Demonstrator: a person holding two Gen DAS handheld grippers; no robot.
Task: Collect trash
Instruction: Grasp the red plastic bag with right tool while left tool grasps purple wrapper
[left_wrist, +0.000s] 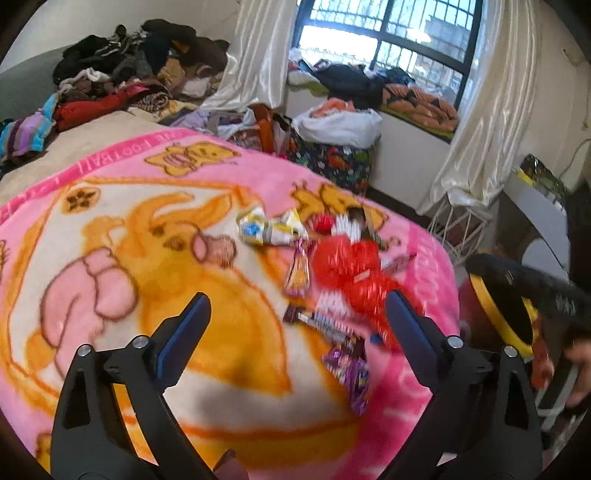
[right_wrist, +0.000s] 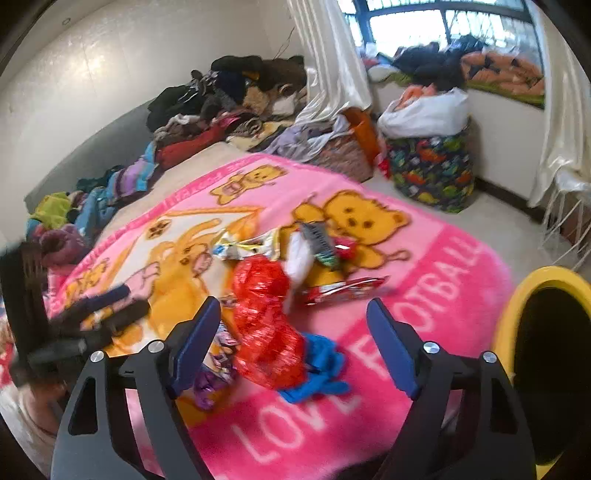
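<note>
Both hand-held grippers (left_wrist: 297, 312) (right_wrist: 293, 317) gape wide — empty, above wrappers (right_wrist: 267, 325).

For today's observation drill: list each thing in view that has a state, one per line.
Left gripper: open, empty.
Right gripper: open, above red bag, not gripping.
Red bag: crumpled, on blanket.
Yellow bin: open, beside bed.
Blanket: spread flat.
Curtain: drawn aside.

"LOVE" and "FOOTBALL" in white on pink blanket (right_wrist: 424, 280)
</note>
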